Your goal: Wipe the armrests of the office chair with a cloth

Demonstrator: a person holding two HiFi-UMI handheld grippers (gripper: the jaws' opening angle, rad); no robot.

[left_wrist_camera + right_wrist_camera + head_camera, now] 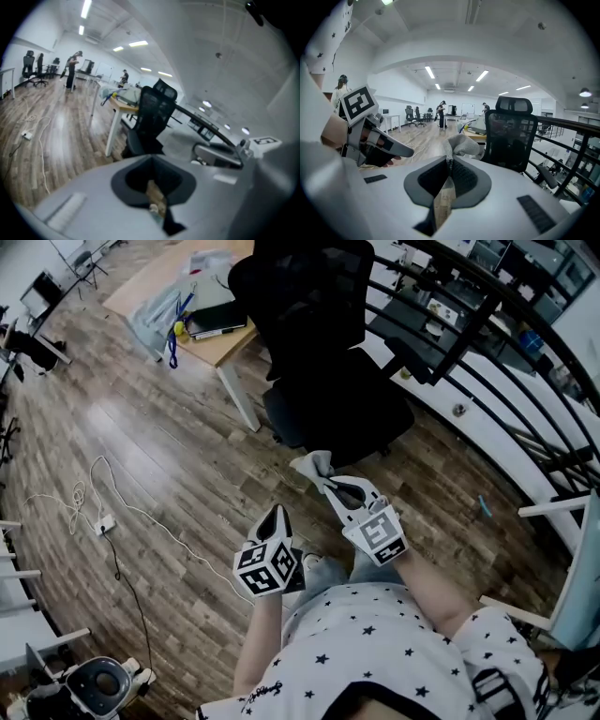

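right claw (449,164) pinches a pale, bunched-up cloth (462,145).

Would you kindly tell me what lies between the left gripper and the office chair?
Only bare wooden floor, as the head view shows: nothing stands between the left gripper and the office chair.

Left gripper (275,513) closed; right gripper (325,481) on cloth (313,464)
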